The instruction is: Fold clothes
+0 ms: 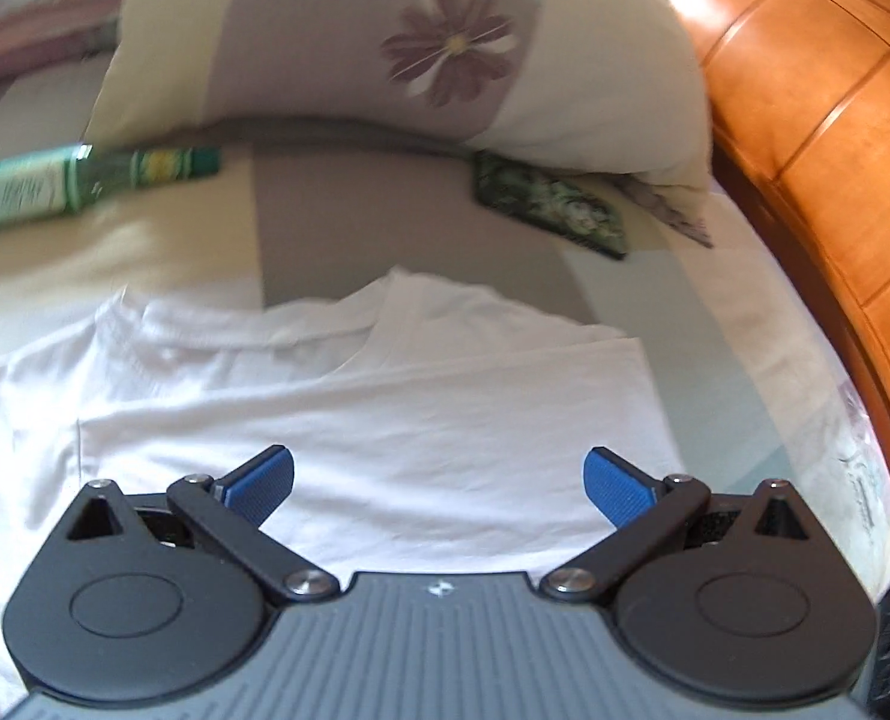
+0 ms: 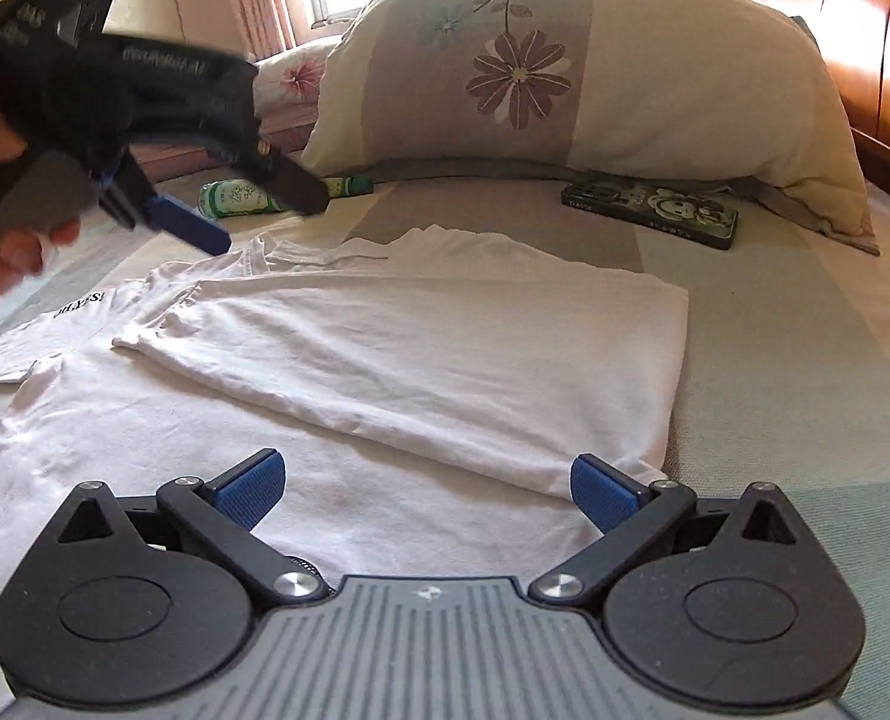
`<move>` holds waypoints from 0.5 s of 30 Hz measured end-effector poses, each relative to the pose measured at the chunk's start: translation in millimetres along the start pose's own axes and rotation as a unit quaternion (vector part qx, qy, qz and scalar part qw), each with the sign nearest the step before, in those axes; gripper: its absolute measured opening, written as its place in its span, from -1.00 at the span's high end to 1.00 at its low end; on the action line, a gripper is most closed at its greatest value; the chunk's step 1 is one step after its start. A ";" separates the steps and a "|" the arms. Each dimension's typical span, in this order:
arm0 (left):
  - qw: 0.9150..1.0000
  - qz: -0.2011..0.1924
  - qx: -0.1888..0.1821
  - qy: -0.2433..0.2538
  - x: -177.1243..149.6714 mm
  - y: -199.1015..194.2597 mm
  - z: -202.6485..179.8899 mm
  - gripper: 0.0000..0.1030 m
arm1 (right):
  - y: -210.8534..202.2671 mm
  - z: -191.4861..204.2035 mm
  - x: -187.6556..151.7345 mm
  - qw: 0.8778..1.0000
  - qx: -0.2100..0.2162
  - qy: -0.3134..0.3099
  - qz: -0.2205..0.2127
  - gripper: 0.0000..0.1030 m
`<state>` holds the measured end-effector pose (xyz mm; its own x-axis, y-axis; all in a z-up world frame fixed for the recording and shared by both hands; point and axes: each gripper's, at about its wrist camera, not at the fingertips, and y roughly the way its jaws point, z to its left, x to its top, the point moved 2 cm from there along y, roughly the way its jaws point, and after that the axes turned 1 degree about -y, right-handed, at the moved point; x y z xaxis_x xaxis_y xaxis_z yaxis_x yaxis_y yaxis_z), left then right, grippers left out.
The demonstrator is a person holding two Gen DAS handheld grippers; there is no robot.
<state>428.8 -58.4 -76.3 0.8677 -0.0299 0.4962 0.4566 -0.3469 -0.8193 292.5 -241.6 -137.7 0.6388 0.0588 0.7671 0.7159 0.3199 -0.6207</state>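
Shirt (image 2: 348, 372) lay flat on the bed (image 2: 805, 360), right side already folded inward; left sleeve and final folds seemingly remained. Left gripper (image 1: 438, 480) and right gripper (image 2: 423, 489) hovered wide apart, empty

A white cotton T-shirt (image 2: 336, 396) lies flat on the striped grey-and-cream bed cover (image 2: 805, 372), neck opening toward the pillow. One side is folded over the middle, forming a straight edge, while the other short sleeve, bearing small black lettering, spreads out unfolded. Light creases cross the fabric.
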 end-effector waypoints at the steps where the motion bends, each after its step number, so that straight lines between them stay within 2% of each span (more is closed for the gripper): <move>1: 1.000 0.000 0.004 -0.008 -6.1 9.4 9.7 -0.98 | 2.5 -1.4 -0.1 1.000 0.001 0.005 0.002 -1.00; 4: 0.999 0.005 0.004 -0.041 -24.9 24.6 36.7 -0.98 | 6.0 -6.2 -0.4 1.000 0.007 0.022 0.004 -1.00; 7: 0.998 -0.021 -0.020 -0.052 -45.3 13.5 54.5 -0.98 | 6.3 -8.5 -1.0 0.999 0.010 0.030 0.005 -1.00; 9: 0.998 -0.019 -0.011 -0.054 -54.0 2.3 63.1 -0.98 | 7.0 -7.6 -2.3 1.000 0.008 0.028 0.006 -1.00; 12: 0.998 -0.035 0.023 -0.057 -53.8 -18.7 79.1 -0.98 | 9.1 -1.6 -4.7 1.000 -0.006 0.006 0.008 -1.00; 14: 0.995 -0.058 0.024 -0.080 -46.4 -30.7 92.5 -0.98 | 11.0 4.7 -6.8 1.000 -0.021 -0.015 0.009 -1.00; 15: 0.993 -0.062 0.013 -0.096 -43.0 -30.7 98.3 -0.98 | 12.4 7.8 -7.9 0.999 -0.029 -0.027 0.010 -1.00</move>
<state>396.8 45.7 -100.7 0.8251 0.1913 0.5316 0.5646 -0.3119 -0.7641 294.2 -230.7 -150.2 0.6385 0.1171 0.7606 0.7188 0.2623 -0.6438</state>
